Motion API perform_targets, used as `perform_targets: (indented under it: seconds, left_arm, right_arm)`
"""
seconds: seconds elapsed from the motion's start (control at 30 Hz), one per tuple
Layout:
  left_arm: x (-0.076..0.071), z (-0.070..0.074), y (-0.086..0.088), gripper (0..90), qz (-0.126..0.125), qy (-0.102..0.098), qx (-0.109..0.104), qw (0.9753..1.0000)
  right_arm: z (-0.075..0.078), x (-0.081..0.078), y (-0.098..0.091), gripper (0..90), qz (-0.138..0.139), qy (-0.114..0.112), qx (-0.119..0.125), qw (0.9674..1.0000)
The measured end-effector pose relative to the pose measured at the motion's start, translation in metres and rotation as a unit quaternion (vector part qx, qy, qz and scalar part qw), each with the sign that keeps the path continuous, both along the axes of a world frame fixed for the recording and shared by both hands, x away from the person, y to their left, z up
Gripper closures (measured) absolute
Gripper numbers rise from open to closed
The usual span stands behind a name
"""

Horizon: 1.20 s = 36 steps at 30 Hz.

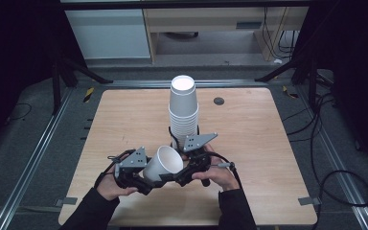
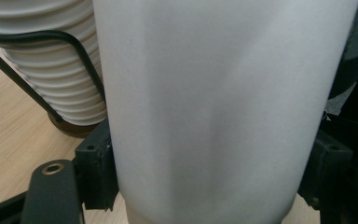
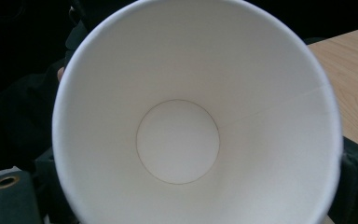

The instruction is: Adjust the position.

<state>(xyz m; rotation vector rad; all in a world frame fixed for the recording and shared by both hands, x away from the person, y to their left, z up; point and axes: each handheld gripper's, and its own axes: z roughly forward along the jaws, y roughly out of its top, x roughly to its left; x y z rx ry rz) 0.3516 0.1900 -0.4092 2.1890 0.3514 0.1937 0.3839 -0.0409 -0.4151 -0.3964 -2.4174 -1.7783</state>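
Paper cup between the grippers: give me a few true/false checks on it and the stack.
1. The loose paper cup lies tilted on its side between the two grippers. True.
2. The left gripper has its jaws on either side of the cup's wall. True.
3. The cup stack lies toppled on the table. False: it stands upright, behind the hands.
4. The cup holds liquid. False: the right gripper view looks into its mouth at a dry, bare bottom.
5. The stack sits in a black wire holder. True.
6. The loose cup is red. False: it is white.
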Motion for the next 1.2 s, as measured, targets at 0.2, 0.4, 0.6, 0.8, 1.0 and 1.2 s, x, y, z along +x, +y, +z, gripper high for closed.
perform_targets:
  seconds: [0.2,0.4,0.6,0.8,1.0,1.2]
  left_arm:
    - [0.0,0.001,0.0,17.5,0.002,0.004,-0.001,1.0]
    - [0.002,0.001,0.002,14.4,0.0,0.012,0.0,0.9999]
    - [0.002,0.001,0.003,12.6,-0.001,0.016,0.005,0.9999]
    - [0.002,-0.001,0.001,12.1,-0.004,0.019,0.013,0.9997]
    - [0.003,-0.003,0.0,12.7,-0.009,0.025,0.023,0.9994]
    - [0.003,-0.004,-0.001,16.0,-0.009,0.028,0.028,0.9992]
  right_arm:
    - [0.002,0.0,-0.001,9.6,-0.001,-0.003,0.001,1.0]
    - [0.008,0.002,-0.002,9.8,-0.001,-0.014,-0.014,0.9998]
    - [0.016,0.005,0.005,9.8,0.006,-0.032,-0.06,0.9977]
    - [0.018,0.004,0.015,9.8,0.027,-0.041,-0.083,0.9953]
    - [0.019,0.003,0.02,9.7,0.036,-0.05,-0.1,0.9931]
    - [0.018,0.002,0.021,9.7,0.04,-0.052,-0.107,0.9921]
